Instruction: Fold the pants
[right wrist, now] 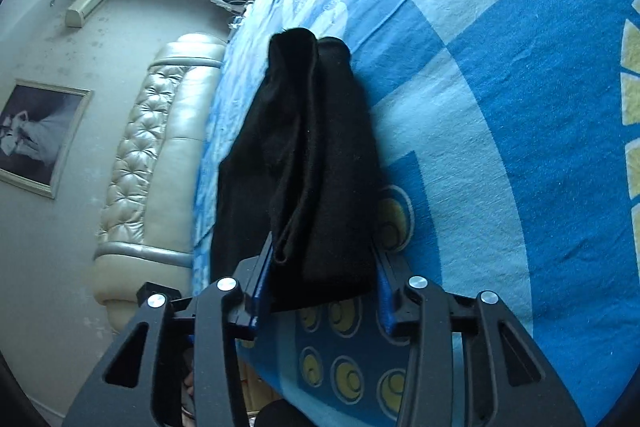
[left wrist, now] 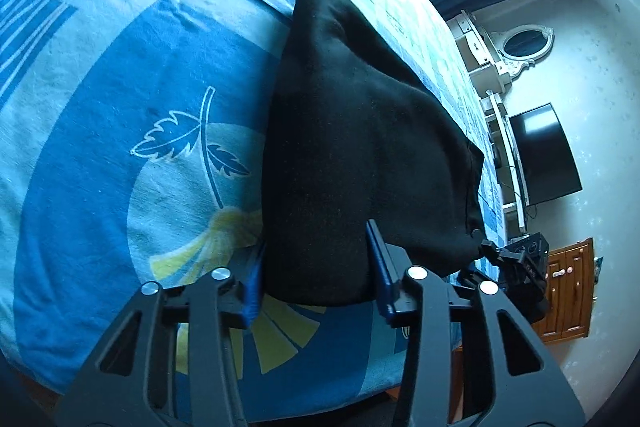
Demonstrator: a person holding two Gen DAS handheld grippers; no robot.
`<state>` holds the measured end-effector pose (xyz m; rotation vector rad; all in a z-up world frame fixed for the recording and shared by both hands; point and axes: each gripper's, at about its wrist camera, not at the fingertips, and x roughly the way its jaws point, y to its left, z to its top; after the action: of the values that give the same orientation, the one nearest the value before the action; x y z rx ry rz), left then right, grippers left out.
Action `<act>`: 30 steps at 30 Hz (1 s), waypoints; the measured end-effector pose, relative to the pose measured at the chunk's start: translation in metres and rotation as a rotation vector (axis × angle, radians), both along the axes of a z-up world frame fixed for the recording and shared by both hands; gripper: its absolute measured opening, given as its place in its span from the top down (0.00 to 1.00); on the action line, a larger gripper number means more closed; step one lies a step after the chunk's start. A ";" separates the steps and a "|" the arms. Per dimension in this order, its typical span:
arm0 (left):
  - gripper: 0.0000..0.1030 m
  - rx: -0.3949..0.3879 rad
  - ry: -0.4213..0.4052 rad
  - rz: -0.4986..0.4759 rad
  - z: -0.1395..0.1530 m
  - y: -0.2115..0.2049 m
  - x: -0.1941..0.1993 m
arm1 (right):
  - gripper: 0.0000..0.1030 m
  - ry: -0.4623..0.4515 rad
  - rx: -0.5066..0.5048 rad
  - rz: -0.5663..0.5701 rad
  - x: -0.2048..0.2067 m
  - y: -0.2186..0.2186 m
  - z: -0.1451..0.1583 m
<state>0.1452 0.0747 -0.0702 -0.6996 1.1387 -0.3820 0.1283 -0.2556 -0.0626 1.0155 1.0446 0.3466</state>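
Note:
The black pants point(left wrist: 352, 147) lie on a blue patterned bed sheet point(left wrist: 120, 75). My left gripper point(left wrist: 316, 267) has its jaws apart on either side of the near end of the cloth, which fills the gap between the blue fingers point(left wrist: 382, 267). In the right wrist view the pants point(right wrist: 312, 155) show as doubled layers stretching away toward the headboard. My right gripper point(right wrist: 320, 275) also straddles the near end of the pants, with the cloth between its fingers point(right wrist: 264, 271). The right gripper also shows at the right in the left wrist view point(left wrist: 516, 263).
The bed sheet point(right wrist: 500, 107) spreads wide around the pants. A padded cream headboard point(right wrist: 160, 147) and a framed picture point(right wrist: 36, 135) are on the left in the right wrist view. A black TV point(left wrist: 544, 155), a white dresser with mirror point(left wrist: 520, 47) and a wooden cabinet point(left wrist: 568, 291) stand beyond the bed.

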 end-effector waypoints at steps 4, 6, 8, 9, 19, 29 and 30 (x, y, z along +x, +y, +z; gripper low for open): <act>0.61 0.019 0.001 0.004 0.007 -0.001 -0.003 | 0.62 -0.018 0.019 0.005 -0.006 0.000 0.007; 0.61 0.034 0.003 0.002 0.010 -0.002 -0.005 | 0.62 -0.018 0.032 0.008 -0.011 -0.001 0.008; 0.61 0.047 0.005 -0.004 0.013 -0.003 -0.008 | 0.62 -0.016 0.030 0.011 -0.015 0.000 0.007; 0.61 0.051 0.007 -0.007 0.014 -0.002 -0.010 | 0.62 -0.013 0.029 0.015 -0.018 0.000 0.006; 0.61 0.080 0.025 -0.035 0.015 0.002 -0.030 | 0.62 0.024 0.053 0.053 -0.044 0.005 0.004; 0.58 0.085 -0.019 -0.058 -0.004 0.003 -0.028 | 0.62 0.027 0.064 0.046 -0.051 0.002 -0.019; 0.57 0.084 -0.026 -0.060 -0.005 0.003 -0.028 | 0.62 0.027 0.064 0.046 -0.051 0.002 -0.019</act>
<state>0.1171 0.0778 -0.0750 -0.5859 1.1462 -0.3905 0.0771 -0.2539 -0.0816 1.0574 1.0884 0.4073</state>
